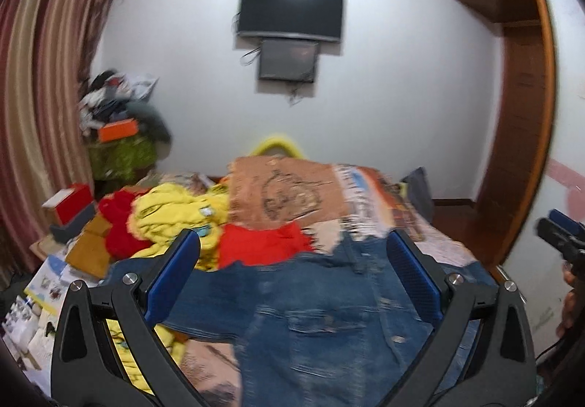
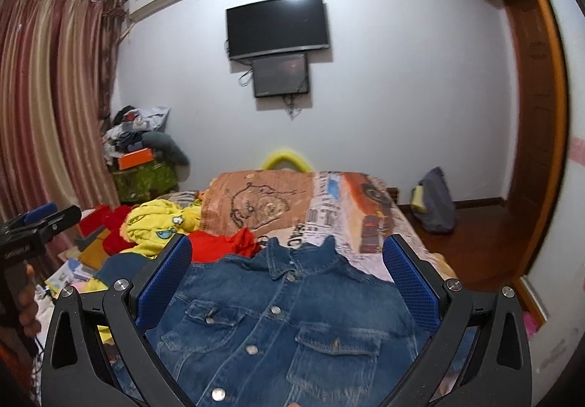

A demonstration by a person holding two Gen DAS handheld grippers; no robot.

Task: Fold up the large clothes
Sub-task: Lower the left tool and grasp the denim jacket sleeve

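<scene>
Bed (image 2: 402, 224), denim jacket (image 2: 285, 319) flat, both claws spread

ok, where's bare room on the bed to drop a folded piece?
Free: the printed bedspread between the denim jacket collar and the bed's far end, right side. Crowded: left side, with the yellow garment, red clothes and boxes.
</scene>
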